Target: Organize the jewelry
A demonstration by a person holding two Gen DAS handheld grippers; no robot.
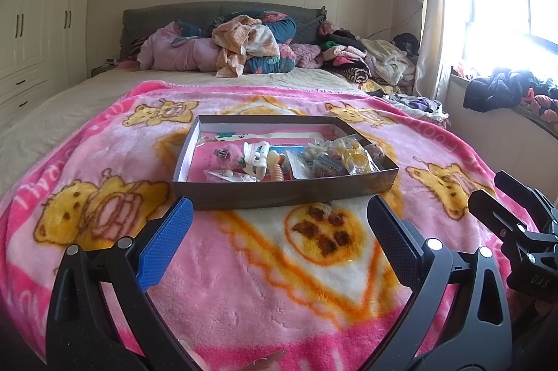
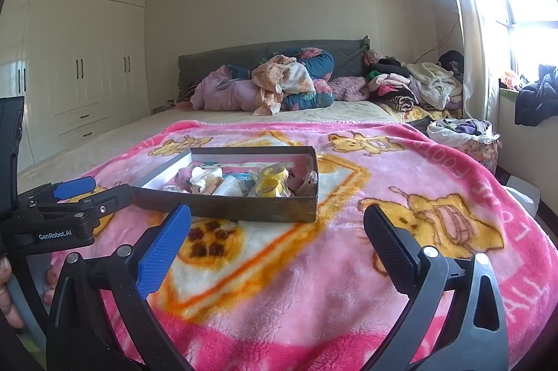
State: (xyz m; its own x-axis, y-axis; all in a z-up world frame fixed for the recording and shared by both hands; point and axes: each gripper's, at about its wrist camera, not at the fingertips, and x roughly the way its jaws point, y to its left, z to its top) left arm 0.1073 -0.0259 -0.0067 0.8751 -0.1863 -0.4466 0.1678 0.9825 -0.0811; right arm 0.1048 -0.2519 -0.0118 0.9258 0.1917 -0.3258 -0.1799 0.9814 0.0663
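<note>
Holding my left claw [image 1: 279,214] and right claw [image 2: 277,224] spread wide, empty, above blanket [image 1: 265,266]; box [image 1: 279,193] of jewelry [image 1: 352,156] just ahead.

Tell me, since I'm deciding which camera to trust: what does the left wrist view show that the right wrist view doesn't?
Only the left wrist view shows the right gripper at its right edge. Only the right wrist view shows the left gripper at its left edge, a hand and a white bag of clothes. Both show the open box of packets on the pink blanket, both grippers open and empty.
</note>
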